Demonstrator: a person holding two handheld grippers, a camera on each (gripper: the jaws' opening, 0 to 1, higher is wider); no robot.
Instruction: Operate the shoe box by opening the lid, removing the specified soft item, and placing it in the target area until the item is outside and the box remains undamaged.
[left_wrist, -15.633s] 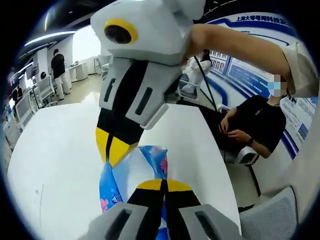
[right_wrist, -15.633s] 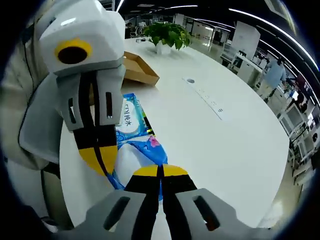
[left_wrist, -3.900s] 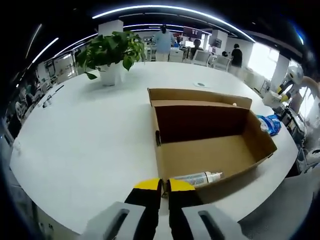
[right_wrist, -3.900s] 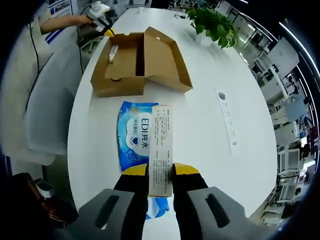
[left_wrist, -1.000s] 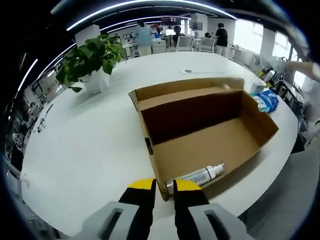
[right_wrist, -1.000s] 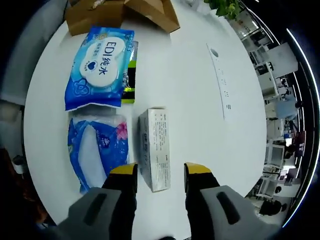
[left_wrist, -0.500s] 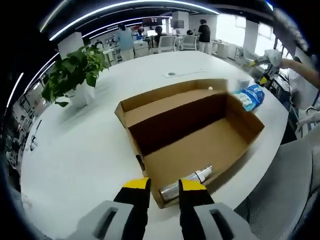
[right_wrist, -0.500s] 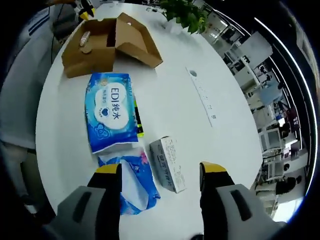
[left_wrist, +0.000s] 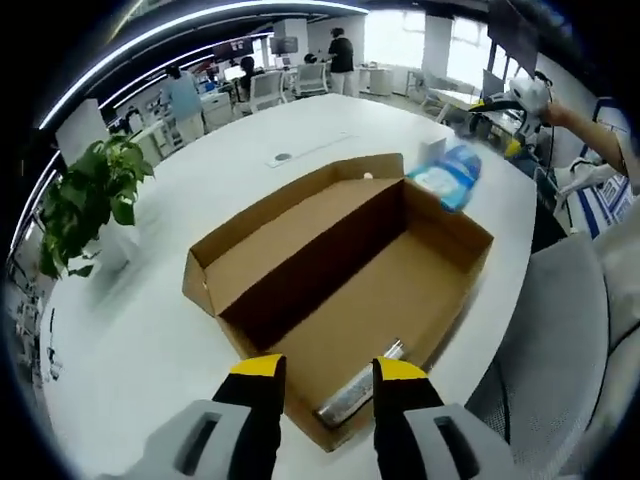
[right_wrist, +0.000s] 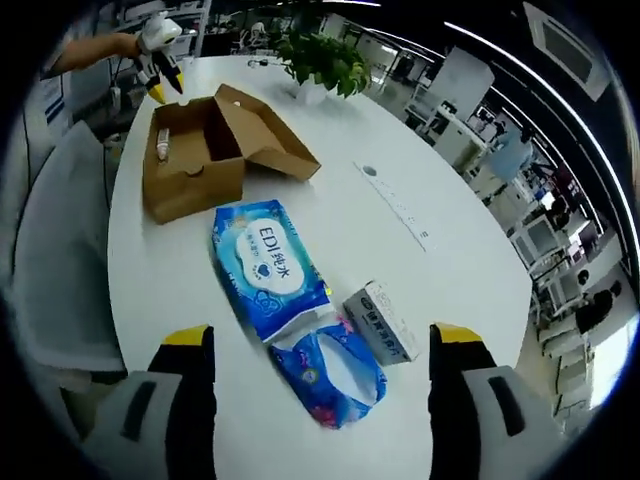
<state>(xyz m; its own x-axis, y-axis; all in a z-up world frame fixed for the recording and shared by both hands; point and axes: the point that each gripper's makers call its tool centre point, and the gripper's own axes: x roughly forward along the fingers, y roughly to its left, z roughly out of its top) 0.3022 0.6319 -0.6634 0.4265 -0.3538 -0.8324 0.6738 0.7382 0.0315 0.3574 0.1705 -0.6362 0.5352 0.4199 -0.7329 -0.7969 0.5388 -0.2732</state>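
The left claw (left_wrist: 328, 375) has its two yellow tips a little apart, with nothing between them. It hangs over the near end of the shoe box (left_wrist: 340, 290). The box is brown cardboard, long and open, with its lid (right_wrist: 268, 128) folded back. Inside, at the near end, lies a small shiny tube (left_wrist: 355, 390). The claw's tips cover part of it, so I cannot tell what it is.

The right claw (right_wrist: 322, 350) is spread wide, and it holds nothing. Just past it, near the edge of the white counter (right_wrist: 450, 260), lies a soft blue packet (right_wrist: 330, 372) with a pink flower. It looks crinkly and a bit squashed. It is outside the box. Touching it is a bigger, flat blue wipes pack (right_wrist: 268, 264) with a white label. Beside them sits a small white carton (right_wrist: 382, 322) with tiny print I cannot read.

Farther along the counter is the shoe box, and beyond it a green plant (right_wrist: 322, 55) in a white pot. The other claw (right_wrist: 158, 45), held in a hand, hovers at the box's far end.

In the left gripper view the blue packs (left_wrist: 448, 175) beyond the box look blurry.
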